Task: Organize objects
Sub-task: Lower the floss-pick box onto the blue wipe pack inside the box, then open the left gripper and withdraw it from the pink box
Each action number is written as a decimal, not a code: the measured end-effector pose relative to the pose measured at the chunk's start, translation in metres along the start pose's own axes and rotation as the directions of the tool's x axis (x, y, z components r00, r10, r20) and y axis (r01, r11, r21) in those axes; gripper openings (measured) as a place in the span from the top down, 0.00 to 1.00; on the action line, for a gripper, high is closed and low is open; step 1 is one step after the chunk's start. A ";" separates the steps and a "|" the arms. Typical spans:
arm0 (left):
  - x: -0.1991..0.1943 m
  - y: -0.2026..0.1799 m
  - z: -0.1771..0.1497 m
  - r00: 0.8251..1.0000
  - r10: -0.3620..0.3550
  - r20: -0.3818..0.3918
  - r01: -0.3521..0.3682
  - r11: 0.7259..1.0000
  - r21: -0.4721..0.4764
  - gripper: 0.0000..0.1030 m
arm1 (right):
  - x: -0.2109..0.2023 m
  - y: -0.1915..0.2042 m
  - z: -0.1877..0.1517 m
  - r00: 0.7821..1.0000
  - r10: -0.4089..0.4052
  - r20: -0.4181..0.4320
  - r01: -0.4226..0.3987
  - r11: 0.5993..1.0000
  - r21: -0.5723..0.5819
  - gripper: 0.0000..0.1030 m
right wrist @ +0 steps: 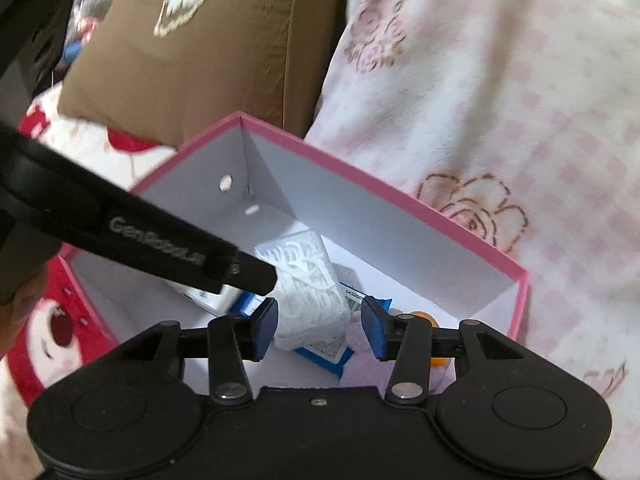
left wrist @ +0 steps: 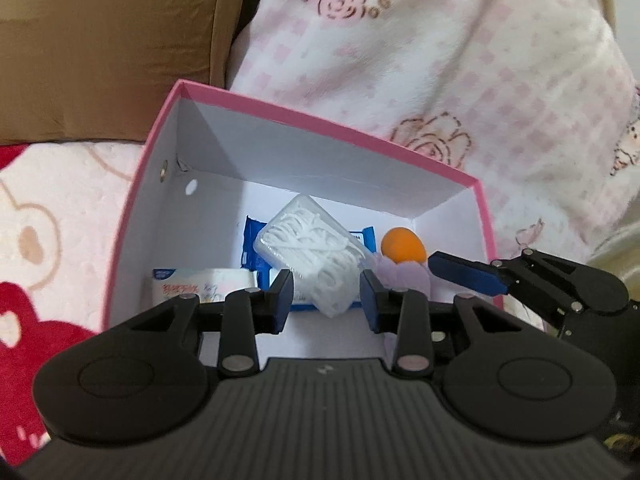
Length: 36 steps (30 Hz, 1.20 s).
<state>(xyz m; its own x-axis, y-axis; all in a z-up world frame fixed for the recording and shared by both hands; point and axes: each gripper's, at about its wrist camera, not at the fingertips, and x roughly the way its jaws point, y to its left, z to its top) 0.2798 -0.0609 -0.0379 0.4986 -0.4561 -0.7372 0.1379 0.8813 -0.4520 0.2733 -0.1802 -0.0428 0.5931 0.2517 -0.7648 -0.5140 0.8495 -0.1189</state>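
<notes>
I am looking down into the pink box (left wrist: 132,208) from both grippers, and everything I can see of the job already lies on its white floor. The clear case of floss picks (left wrist: 312,256) sits in the middle, tilted, resting on a blue packet (left wrist: 250,248), with its long side running from far-left to near-right in the left wrist view. The left gripper (left wrist: 326,300) hangs straight above the near end of that case, fingers a little apart and holding nothing; the case shows through the gap but the pads do not press on it. The right gripper (right wrist: 320,328) is also apart and empty, and in its own view the same case lies just ahead and slightly left of its gap, partly hidden by the left gripper's black finger crossing the frame. So the case lies below and forward of both tools, and I judge the left one nearer and better lined up on it. An orange ball (left wrist: 402,246) sits to the right by the box wall, closer to the right gripper, with something pale lilac just in front of it that I cannot identify. A white tissue pack (left wrist: 200,286) lies at the left. If anything in here needs shifting, I would have to turn the wrist so the fingers cross the case's short side.
</notes>
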 end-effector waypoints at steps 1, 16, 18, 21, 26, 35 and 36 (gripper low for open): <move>-0.005 -0.001 -0.001 1.000 0.005 -0.005 -0.005 1.000 0.003 0.63 | -0.005 0.000 0.000 1.000 0.008 0.007 -0.008 1.000 0.012 0.49; -0.089 -0.020 -0.021 0.998 0.064 -0.014 -0.063 0.995 0.075 0.41 | -0.093 0.014 -0.023 0.998 0.025 0.055 -0.029 0.997 0.066 0.24; -0.098 -0.024 -0.024 0.998 0.065 -0.012 -0.063 0.994 0.085 0.41 | -0.100 0.020 -0.025 0.999 0.034 0.038 -0.036 0.998 0.046 0.24; -0.111 -0.034 -0.028 0.996 0.083 -0.008 -0.082 0.990 0.111 0.40 | -0.115 0.026 -0.029 0.998 0.034 0.059 -0.036 0.998 0.043 0.24; -0.131 -0.043 -0.035 0.994 0.111 0.001 -0.110 0.985 0.136 0.36 | -0.132 0.027 -0.034 0.998 0.031 0.055 -0.036 0.995 0.097 0.20; -0.170 -0.045 -0.057 0.988 0.155 0.009 -0.155 0.977 0.144 0.20 | -0.167 0.033 -0.048 0.997 0.048 0.061 -0.056 0.989 0.135 0.04; -0.174 -0.045 -0.060 0.988 0.157 0.010 -0.157 0.977 0.147 0.17 | -0.171 0.035 -0.050 0.997 0.044 0.066 -0.053 0.990 0.134 0.04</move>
<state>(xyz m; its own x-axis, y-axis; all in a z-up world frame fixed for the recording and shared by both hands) 0.1359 -0.0285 0.0805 0.5228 -0.3105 -0.7939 0.1821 0.9505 -0.2518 0.1228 -0.2167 0.0526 0.6096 0.3194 -0.7256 -0.4572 0.8893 0.0073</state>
